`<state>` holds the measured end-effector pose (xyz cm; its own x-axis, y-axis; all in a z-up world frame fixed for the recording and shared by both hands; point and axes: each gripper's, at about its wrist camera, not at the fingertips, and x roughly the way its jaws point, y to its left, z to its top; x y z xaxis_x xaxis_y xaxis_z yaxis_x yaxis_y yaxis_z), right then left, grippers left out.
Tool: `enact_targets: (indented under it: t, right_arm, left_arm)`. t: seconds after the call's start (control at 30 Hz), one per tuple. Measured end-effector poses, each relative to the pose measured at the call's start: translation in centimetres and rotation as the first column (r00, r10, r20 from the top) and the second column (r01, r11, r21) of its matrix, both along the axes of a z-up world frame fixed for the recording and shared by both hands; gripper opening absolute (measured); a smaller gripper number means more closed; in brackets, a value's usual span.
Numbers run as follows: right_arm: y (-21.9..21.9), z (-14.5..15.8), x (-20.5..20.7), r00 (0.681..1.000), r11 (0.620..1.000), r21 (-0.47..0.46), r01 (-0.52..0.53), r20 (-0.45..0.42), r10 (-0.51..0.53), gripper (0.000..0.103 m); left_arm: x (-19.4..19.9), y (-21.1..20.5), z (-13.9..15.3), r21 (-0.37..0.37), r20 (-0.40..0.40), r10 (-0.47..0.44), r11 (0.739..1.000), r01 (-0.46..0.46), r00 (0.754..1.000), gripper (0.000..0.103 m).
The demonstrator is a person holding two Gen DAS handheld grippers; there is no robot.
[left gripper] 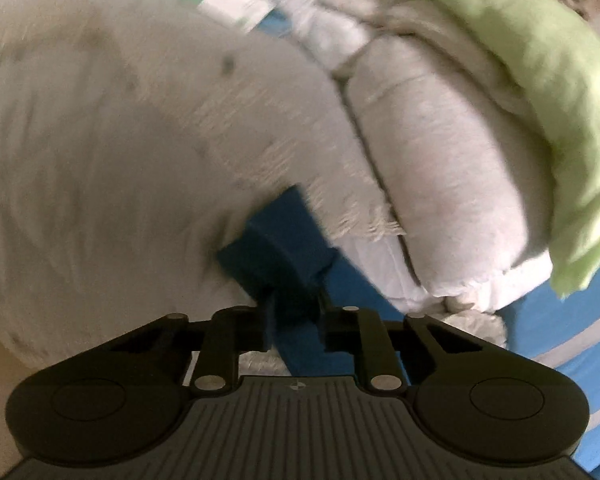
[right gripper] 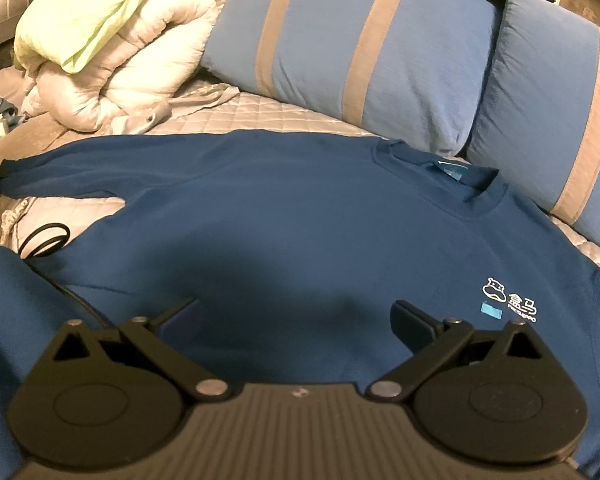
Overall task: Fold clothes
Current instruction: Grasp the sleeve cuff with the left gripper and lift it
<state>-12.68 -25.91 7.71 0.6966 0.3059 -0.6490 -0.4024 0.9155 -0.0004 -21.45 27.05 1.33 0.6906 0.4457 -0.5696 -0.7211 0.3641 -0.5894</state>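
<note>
On the quilted bed cover (right gripper: 260, 114), below two striped blue pillows (right gripper: 340, 52), a blue sweatshirt (right gripper: 300, 208) lies spread flat, its lower part hidden behind the right gripper (right gripper: 296, 320), whose jaws stand wide and hold nothing. The blurred left view shows the left gripper (left gripper: 294, 312) pinched onto the sweatshirt's sleeve cuff (left gripper: 276, 240). A rolled white duvet (left gripper: 440, 152) under green cloth (left gripper: 520, 60) is cut off.
</note>
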Motion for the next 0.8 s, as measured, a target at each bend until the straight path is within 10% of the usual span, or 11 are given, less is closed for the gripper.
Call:
enact_targets:
  t: [0.13, 0.33, 0.57, 0.8]
  right_arm:
    - [-0.1, 0.1, 0.1, 1.000, 1.000, 0.007, 0.008, 0.001, -0.008, 0.103]
    - [-0.5, 0.2, 0.3, 1.000, 1.000, 0.022, 0.018, 0.003, -0.018, 0.103]
    - [-1.3, 0.3, 0.8, 0.998, 0.997, 0.062, 0.054, -0.017, -0.053, 0.103]
    - [-2.5, 0.2, 1.7, 0.994, 0.987, 0.123, 0.104, -0.054, -0.098, 0.103]
  left_arm:
    - [2.1, -3.4, 4.7, 0.250, -0.079, -0.083, 0.963, 0.100, 0.993, 0.015]
    - [5.2, -9.9, 10.7, 0.486, -0.158, -0.226, 0.830, 0.275, 0.961, 0.015]
    - [8.6, -17.2, 14.6, 0.599, -0.194, -0.362, 0.692, 0.403, 0.912, 0.015]
    - [12.1, -21.7, 16.0, 0.624, -0.217, -0.448, 0.619, 0.476, 0.867, 0.014]
